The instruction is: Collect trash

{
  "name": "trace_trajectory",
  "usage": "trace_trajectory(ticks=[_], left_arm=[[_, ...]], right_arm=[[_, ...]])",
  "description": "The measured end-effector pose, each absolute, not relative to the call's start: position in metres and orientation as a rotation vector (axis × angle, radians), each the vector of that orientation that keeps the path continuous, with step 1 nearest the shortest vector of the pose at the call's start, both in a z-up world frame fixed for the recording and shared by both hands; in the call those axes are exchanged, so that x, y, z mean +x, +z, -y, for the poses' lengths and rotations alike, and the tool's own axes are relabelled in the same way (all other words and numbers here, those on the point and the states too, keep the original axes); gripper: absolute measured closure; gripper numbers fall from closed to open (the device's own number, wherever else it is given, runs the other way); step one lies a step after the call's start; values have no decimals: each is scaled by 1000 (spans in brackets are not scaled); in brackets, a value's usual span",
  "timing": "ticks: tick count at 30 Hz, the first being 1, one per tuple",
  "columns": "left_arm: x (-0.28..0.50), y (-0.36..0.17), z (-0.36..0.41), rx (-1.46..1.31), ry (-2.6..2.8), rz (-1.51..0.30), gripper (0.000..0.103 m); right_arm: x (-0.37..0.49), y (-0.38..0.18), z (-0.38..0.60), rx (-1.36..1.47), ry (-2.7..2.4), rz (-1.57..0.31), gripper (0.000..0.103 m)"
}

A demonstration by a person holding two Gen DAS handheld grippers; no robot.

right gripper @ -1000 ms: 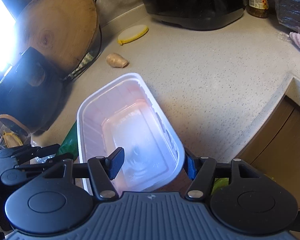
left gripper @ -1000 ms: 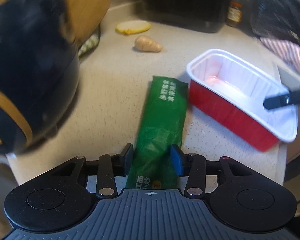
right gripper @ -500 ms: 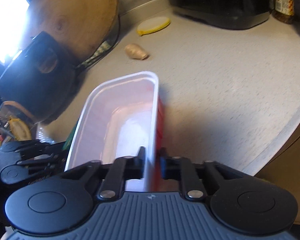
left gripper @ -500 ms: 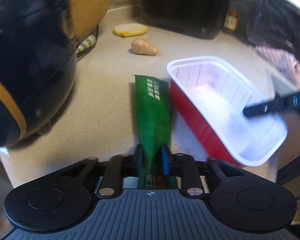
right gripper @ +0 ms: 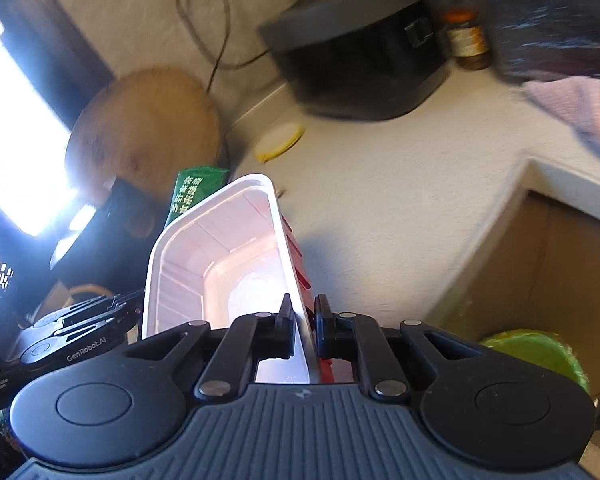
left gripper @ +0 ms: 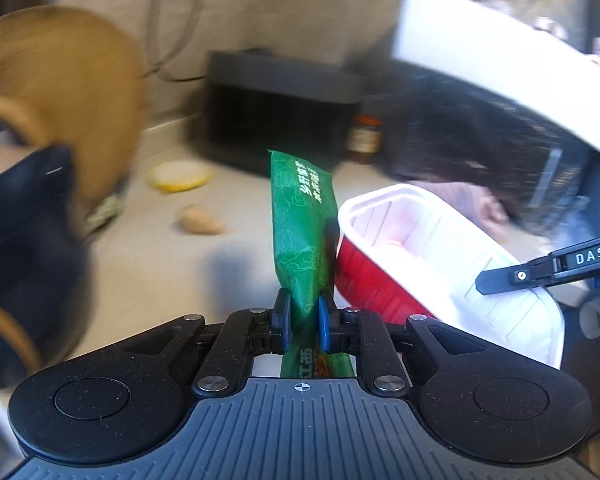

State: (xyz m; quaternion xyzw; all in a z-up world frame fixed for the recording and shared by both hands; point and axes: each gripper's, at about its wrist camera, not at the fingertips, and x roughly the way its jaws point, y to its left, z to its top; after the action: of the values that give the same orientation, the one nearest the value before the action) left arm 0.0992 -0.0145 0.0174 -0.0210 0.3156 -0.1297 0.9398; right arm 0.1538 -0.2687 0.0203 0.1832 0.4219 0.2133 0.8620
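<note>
Left gripper (left gripper: 303,322), jaws just closing, pinches a green wrapper (left gripper: 302,236); right gripper (right gripper: 302,326) clamps a red foil tray's (right gripper: 224,264) thin wall, which could buckle and slip free.

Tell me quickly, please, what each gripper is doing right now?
Left gripper: jaws have just been closing, clamped on the green packet.
Right gripper: jaws shut on the wall of the red tray.
</note>
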Motion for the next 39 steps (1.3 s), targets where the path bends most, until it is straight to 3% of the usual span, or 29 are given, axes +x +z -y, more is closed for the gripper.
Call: trace_trajectory(ticks=[12, 17, 20, 24, 31, 36, 39], left_arm=[[105, -24, 149, -1, -706, -792, 85], [133, -75, 191, -64, -760, -933, 74], [147, -101, 204, -43, -704, -924, 74], [168, -117, 217, -67, -682, -1002, 74], [166, -87, 191, -110, -659, -993, 74], [167, -84, 177, -94, -584, -1064, 74], [166, -79, 165, -113, -575, -1068, 75]], right_arm=[[27, 9, 411, 545, -118, -791, 93], [-8, -21, 445, 601, -287, -826, 93], [-16, -49, 456, 621, -361, -870, 93], [-13, -96, 467, 664, -408, -950, 93], [29, -189, 463, 745, -411, -1095, 93], [83, -239, 444, 713, -369, -1154, 77], [108, -245, 431, 662, -363, -1188, 77]])
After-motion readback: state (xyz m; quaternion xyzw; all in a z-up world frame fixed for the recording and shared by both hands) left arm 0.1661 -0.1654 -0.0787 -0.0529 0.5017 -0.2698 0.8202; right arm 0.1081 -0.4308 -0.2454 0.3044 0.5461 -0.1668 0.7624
